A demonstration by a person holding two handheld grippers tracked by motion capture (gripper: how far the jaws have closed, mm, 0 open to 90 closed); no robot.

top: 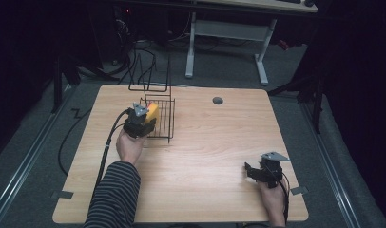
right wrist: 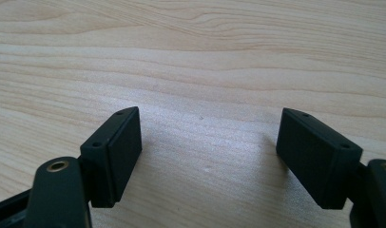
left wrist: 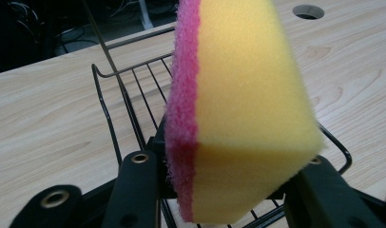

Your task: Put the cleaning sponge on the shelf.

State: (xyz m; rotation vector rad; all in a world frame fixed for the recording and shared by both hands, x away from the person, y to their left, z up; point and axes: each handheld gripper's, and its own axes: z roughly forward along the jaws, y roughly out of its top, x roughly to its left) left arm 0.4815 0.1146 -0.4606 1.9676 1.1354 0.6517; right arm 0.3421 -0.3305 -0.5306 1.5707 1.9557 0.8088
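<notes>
- We see the left gripper (top: 142, 124) pinching a yellow sponge with a pink scouring layer (left wrist: 238, 109), its jaws pressed on the two sides of the sponge.
- In the high view the sponge (top: 152, 111) is held over the near left part of the black wire rack (top: 163, 118), above the rack floor and not yet resting on it, as far as we can tell.
- The right gripper (top: 257, 172) sits low at the near right of the wooden table (top: 205, 142), well apart from the rack; its jaws are spread with nothing but bare wood between them (right wrist: 207, 156).
- Risk, our judgement: the foam is soft, so the grip may let it tilt and catch a corner on the rim wire (left wrist: 105, 95).
- Risk: a push against the rim could slide or tip the light rack, since the right gripper is not steadying it.
- Risk: letting go too high could make the sponge bounce out onto the table.
</notes>
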